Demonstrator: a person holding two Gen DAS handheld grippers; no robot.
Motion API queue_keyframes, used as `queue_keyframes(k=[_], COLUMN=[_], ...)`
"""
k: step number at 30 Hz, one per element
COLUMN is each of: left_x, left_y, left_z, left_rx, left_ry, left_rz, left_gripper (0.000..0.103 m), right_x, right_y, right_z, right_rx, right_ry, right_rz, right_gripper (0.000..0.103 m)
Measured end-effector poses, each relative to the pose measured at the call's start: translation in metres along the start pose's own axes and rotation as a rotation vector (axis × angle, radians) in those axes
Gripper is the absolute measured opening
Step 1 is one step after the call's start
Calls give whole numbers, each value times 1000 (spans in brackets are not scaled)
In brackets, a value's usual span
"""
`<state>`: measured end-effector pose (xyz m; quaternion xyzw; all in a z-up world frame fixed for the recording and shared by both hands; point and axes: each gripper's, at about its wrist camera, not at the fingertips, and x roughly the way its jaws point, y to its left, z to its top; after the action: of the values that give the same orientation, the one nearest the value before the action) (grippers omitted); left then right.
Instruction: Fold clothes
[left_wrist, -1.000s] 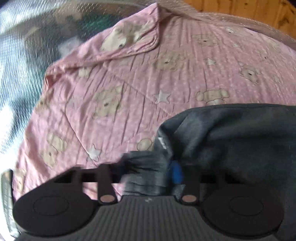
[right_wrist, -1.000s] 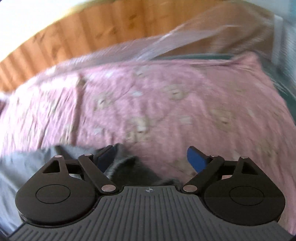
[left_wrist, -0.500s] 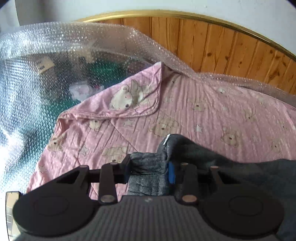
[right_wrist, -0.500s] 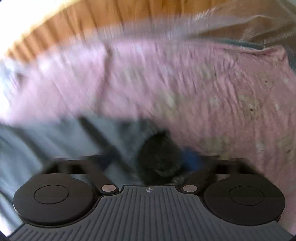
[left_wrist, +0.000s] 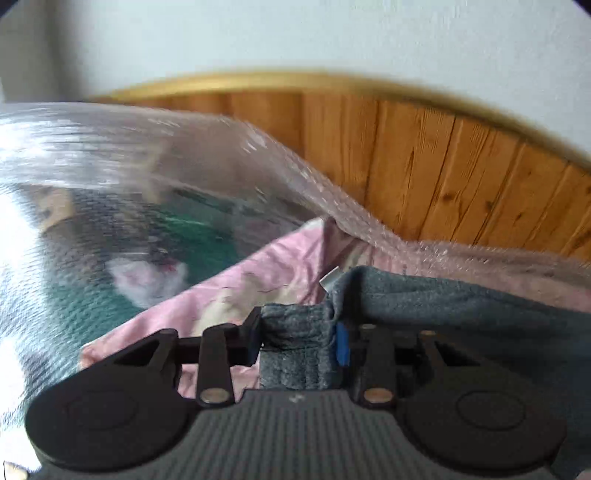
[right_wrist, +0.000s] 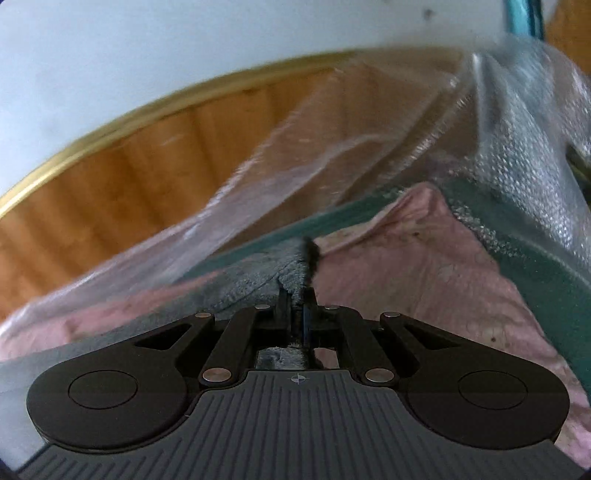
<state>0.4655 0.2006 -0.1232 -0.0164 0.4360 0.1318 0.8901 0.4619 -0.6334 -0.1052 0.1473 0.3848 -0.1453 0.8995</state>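
In the left wrist view, a pale wall is seen at twelve o'clock above a wood-panelled headboard (left_wrist: 461, 173) with a golden top rail. A pink printed sheet (left_wrist: 236, 291) covers the surface at the centre. A sheet of bubble wrap (left_wrist: 122, 166) is draped from nine o'clock towards three o'clock, with green fabric and blurred items seen through it. The left gripper (left_wrist: 300, 338) is clamped on a bunched edge of the grey garment (left_wrist: 461, 314), which is stretched away towards three o'clock; a small label is seen at its upper edge.

In the right wrist view, the same wall and headboard (right_wrist: 122, 184) are seen from nine to twelve o'clock. Bubble wrap (right_wrist: 524, 155) is piled at two o'clock over a green edge. The pink sheet (right_wrist: 424, 277) is spread from the centre to four o'clock. The right gripper (right_wrist: 297, 306) is pinched tight on a thin fold of the grey garment (right_wrist: 255, 280), which trails towards nine o'clock. No containers are visible in either view.
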Motion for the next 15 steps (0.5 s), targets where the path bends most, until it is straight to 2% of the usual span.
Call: queue_keyframes(k=[1, 2, 3, 5, 7, 8, 9, 10, 12, 13, 14, 15], left_x=[19, 40, 55, 69, 65, 57, 45, 32, 14, 9, 5, 3], left_y=[-10, -20, -28, -35, -32, -26, -17, -9, 4, 7, 8, 7], left_z=[-1, -3, -8, -22, -37, -44, -51, -58, -73, -79, -84, -86], left_rx=[12, 26, 49, 95, 107, 96, 64, 26, -17, -18, -6, 12], left_ry=[39, 82, 113, 143, 142, 135, 123, 109, 100, 106, 117, 122], left_rz=[11, 22, 43, 89, 100, 99, 91, 80, 66, 68, 77, 87], left_gripper=[39, 41, 43, 44, 49, 58, 63, 65, 71, 72, 72, 71], right_x=[19, 36, 51, 69, 58, 50, 41, 31, 26, 32, 38, 44], right_y=[0, 0, 1, 4, 7, 7, 7, 7, 14, 19, 24, 27], right_z=[3, 4, 3, -4, -13, -18, -24, -34, -52, -60, -68, -74], right_rx=[24, 54, 77, 85, 40, 21, 2, -18, -94, -139, -184, -221], right_ry=[26, 57, 83, 105, 46, 13, -16, -32, -7, 27, 60, 85], right_rz=[-5, 0, 4, -5, -53, -68, -74, -63, 0, 27, 54, 51], right_gripper=[3, 9, 26, 41, 42, 46, 50, 51, 51, 52, 57, 58])
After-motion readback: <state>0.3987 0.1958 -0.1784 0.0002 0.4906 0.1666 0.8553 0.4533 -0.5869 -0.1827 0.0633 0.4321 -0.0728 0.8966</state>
